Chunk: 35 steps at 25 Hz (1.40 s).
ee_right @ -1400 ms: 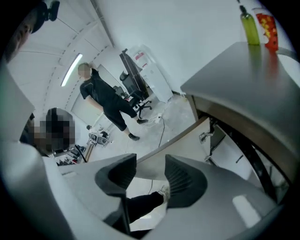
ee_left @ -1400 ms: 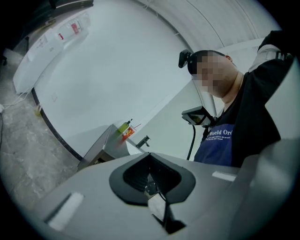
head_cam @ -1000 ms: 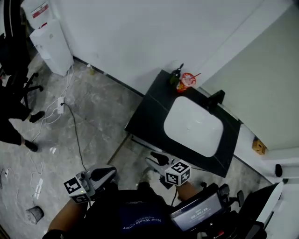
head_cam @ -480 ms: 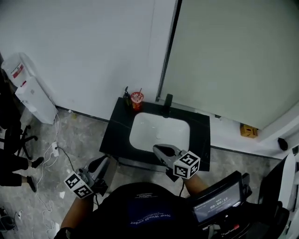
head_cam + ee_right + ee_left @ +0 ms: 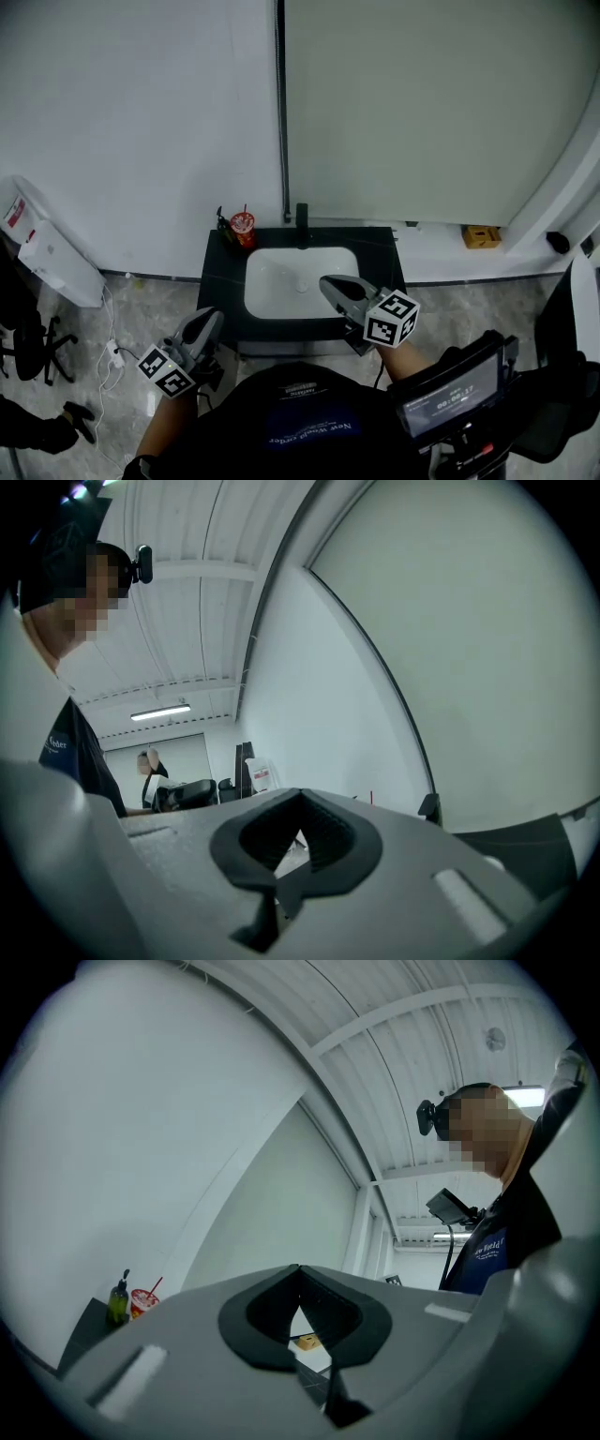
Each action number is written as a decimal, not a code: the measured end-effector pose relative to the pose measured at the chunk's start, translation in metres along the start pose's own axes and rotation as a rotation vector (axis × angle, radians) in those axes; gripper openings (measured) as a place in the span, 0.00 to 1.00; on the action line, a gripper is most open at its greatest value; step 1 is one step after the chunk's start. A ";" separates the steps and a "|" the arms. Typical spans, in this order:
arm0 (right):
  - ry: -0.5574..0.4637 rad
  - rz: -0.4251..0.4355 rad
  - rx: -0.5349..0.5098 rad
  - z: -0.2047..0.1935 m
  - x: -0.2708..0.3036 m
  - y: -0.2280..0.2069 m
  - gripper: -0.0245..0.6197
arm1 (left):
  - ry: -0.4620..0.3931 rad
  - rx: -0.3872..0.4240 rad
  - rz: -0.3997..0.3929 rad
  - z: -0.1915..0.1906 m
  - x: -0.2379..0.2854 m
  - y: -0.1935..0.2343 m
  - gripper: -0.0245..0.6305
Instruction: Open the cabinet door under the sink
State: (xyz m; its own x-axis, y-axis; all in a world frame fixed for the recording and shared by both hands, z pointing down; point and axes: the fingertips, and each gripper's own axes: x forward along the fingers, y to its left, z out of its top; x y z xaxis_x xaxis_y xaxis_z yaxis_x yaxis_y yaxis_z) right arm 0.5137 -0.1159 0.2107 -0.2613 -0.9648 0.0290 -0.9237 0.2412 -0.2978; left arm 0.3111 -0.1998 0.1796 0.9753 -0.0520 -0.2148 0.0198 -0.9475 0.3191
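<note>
From where I stand, the person faces a white sink (image 5: 281,274) set in a black bench (image 5: 217,281) against the wall. A dark tap (image 5: 301,217) is at the back edge. A red cup (image 5: 242,223) with a straw stands just beside a small dark bottle (image 5: 225,228) in the back left corner. The cabinet door is under that bench, below its front edge, and from this steep angle above I cannot see it. The right hand-held gripper (image 5: 328,280) is clenched with nothing between its jaws, and it hangs over the front right part of the basin. The left hand-held gripper (image 5: 208,319) is also clenched and empty, its dark pads meeting at the tips. It is held off the front left corner of the bench, over the grey floor (image 5: 141,309). Neither one touches the bench.
</note>
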 end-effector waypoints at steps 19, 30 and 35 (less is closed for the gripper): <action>-0.039 -0.144 0.008 0.006 0.019 0.018 0.04 | 0.038 -0.006 -0.123 0.022 -0.009 0.043 0.03; -0.012 -0.108 -0.017 0.002 0.028 0.027 0.04 | 0.019 0.004 -0.098 0.026 -0.021 0.045 0.03; -0.002 -0.098 -0.021 -0.001 0.027 0.028 0.04 | 0.023 0.000 -0.087 0.023 -0.026 0.042 0.03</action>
State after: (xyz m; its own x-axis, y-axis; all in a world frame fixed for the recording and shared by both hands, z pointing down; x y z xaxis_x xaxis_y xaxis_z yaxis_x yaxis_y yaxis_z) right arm 0.4809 -0.1347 0.2043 -0.1685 -0.9841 0.0556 -0.9504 0.1473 -0.2738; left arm 0.2816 -0.2452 0.1775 0.9747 0.0374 -0.2204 0.1043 -0.9480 0.3006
